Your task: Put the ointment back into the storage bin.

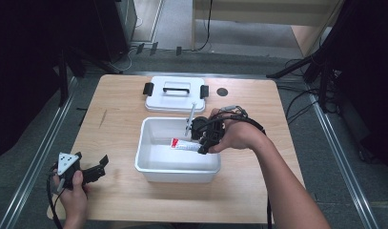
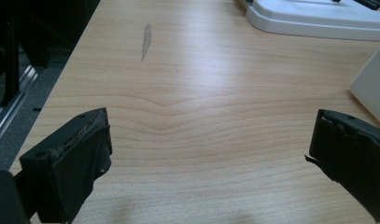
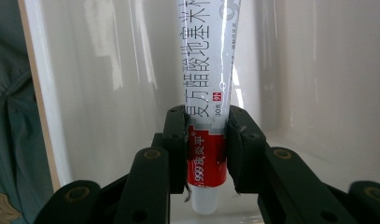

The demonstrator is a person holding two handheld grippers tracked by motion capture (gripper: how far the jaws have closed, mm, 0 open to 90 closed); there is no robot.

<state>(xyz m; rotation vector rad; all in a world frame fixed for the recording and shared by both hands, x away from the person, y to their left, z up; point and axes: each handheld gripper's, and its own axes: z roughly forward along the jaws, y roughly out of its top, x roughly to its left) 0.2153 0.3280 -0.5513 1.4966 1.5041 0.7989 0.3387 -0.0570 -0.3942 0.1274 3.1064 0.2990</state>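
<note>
Right gripper [image 1: 204,141] reaches into the white plastic bin [image 1: 148,164] at table centre, its jaws clamped on the red end of an ointment tube [image 3: 208,93] near the cap. Left gripper [image 1: 97,170], at seven o'clock from the bin, rests on the wooden table [image 2: 187,93] with jaws wide apart. At twelve o'clock lies the bin's lid [image 1: 175,95].

Bin walls [image 1: 143,143] hem right gripper [image 1: 204,138]; lid [image 1: 175,95] behind.

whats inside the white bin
A tube, held in the bin by the right gripper, jaws shut on its red end. The bin floor under the hand is hidden.
</note>
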